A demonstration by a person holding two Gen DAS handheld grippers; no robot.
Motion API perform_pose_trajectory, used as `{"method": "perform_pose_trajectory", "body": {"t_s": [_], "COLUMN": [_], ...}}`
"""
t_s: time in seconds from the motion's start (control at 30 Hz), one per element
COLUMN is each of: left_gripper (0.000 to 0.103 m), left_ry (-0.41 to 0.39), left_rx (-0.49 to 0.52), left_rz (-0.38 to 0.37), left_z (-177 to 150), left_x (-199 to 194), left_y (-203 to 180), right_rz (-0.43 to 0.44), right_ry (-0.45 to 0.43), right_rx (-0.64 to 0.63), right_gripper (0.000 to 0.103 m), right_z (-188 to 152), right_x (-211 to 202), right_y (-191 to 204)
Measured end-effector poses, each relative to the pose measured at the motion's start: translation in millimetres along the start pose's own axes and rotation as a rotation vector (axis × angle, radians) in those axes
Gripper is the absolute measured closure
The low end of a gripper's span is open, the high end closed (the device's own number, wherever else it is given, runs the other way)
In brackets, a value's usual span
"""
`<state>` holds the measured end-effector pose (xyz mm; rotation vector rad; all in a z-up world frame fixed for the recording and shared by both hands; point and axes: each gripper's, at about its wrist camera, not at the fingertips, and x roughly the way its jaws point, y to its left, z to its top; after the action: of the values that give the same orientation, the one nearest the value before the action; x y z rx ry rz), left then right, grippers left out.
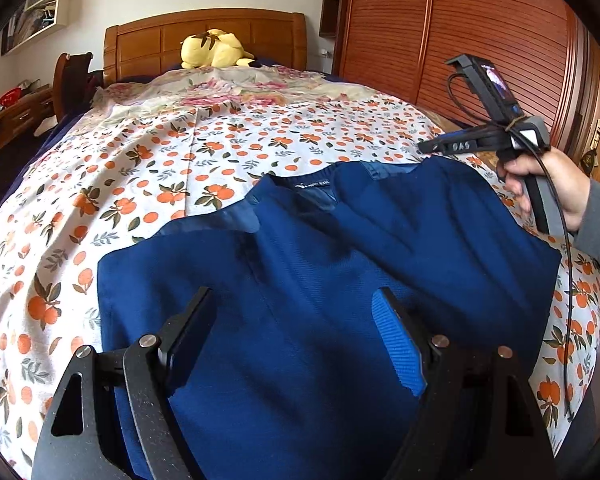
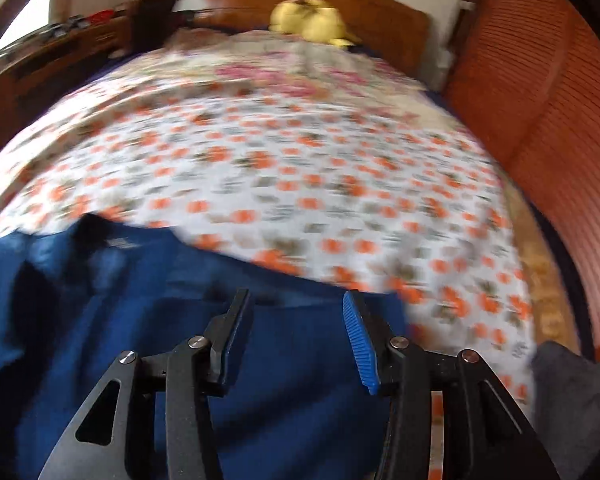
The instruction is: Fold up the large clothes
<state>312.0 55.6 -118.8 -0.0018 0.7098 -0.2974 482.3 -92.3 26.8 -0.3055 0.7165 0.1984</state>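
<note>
The blue sweater (image 1: 300,280) lies flat on the flowery bedsheet (image 1: 140,168). The left gripper (image 1: 296,320) is wide open above it, holding nothing. The right gripper (image 2: 298,328) is partly open over the sweater's edge, empty too.

White letters reading "GAS" stand on the black finger of the right gripper (image 1: 452,147); the dark blue knitted garment's (image 1: 300,300) neck label is illegible.

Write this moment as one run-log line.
garment: blue jacket on bed, partly folded | left gripper: open | right gripper: open, empty
</note>
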Motion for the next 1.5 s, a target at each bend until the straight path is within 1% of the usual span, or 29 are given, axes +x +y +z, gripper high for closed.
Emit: {"method": "perform_pose_trajectory", "body": {"t_s": [0.07,0.1,0.2,0.3,0.37,0.4,0.43,0.47,0.53,0.57,0.63,0.7,0.77,0.8,0.83,0.93,0.97,1.03,1.07,1.1,1.13,1.27,1.37,1.5], "left_gripper": [0.023,0.023,0.023,0.023,0.023,0.023,0.023,0.023,0.023,0.023,0.023,0.023,0.023,0.023,0.023,0.023,0.023,0.023,0.023,0.023,0.023,0.023,0.023,0.023], "left_ry": [-0.005,-0.006,-0.011,-0.016,-0.019,-0.020,-0.021,-0.022,-0.021,-0.020,-0.021,-0.022,-0.024,-0.025,-0.026,-0.030,-0.034,-0.042,-0.046,-0.047,-0.050,-0.059,-0.067,-0.076], "left_rx": [-0.004,-0.004,-0.006,-0.005,-0.007,-0.008,-0.010,-0.013,-0.018,-0.021,-0.025,-0.026,-0.025,-0.025,-0.025,-0.019,-0.021,-0.026,-0.023,-0.020,-0.011,0.012,0.026,0.044], "left_rz": [0.003,0.005,0.013,0.024,0.028,0.030,0.032,0.035,0.038,0.040,0.042,0.044,0.047,0.048,0.048,0.055,0.057,0.056,0.055,0.056,0.057,0.054,0.047,0.032], "left_z": [0,0,0,-1,-1,-2,-2,-2,-3,-3,-3,-4,-4,-5,-4,-3,-2,0,0,0,0,2,3,1], "left_x": [-3,-3,-7,-10,-12,-13,-13,-14,-15,-15,-16,-17,-18,-18,-19,-20,-20,-23,-24,-25,-26,-30,-33,-40], "left_y": [2,4,7,11,14,17,19,21,24,26,27,29,29,29,29,29,28,27,25,23,19,7,-2,-16], "right_rz": [0.093,0.125,0.203,0.254,0.303,0.313,0.315,0.315,0.315,0.309,0.298,0.269,0.231,0.222,0.222,0.196,0.203,0.208,0.206,0.209,0.209,0.198,0.166,0.111], "right_ry": [0.017,0.029,0.074,0.136,0.166,0.174,0.179,0.189,0.204,0.207,0.201,0.170,0.116,0.107,0.121,0.108,0.102,0.084,0.072,0.063,0.051,0.030,0.018,0.018], "right_rx": [-0.028,-0.043,-0.081,-0.095,-0.099,-0.106,-0.117,-0.129,-0.148,-0.161,-0.189,-0.209,-0.216,-0.209,-0.196,-0.215,-0.206,-0.184,-0.176,-0.173,-0.172,-0.130,-0.092,-0.052], "right_gripper": [0.055,0.055,0.055,0.055,0.065,0.065,0.067,0.072,0.085,0.094,0.098,0.100,0.100,0.100,0.100,0.100,0.100,0.092,0.078,0.072,0.060,0.053,0.052,0.052], "right_z": [-3,-4,-12,-16,-18,-16,-16,-16,-12,-11,-9,-6,1,5,8,13,16,18,17,14,10,-15,-44,-82], "right_x": [2,5,15,31,36,39,41,44,49,51,51,51,50,50,54,50,47,35,29,25,17,-12,-38,-62], "right_y": [24,33,62,78,84,86,89,92,98,100,104,108,111,111,111,113,111,102,97,92,86,58,33,3]}}
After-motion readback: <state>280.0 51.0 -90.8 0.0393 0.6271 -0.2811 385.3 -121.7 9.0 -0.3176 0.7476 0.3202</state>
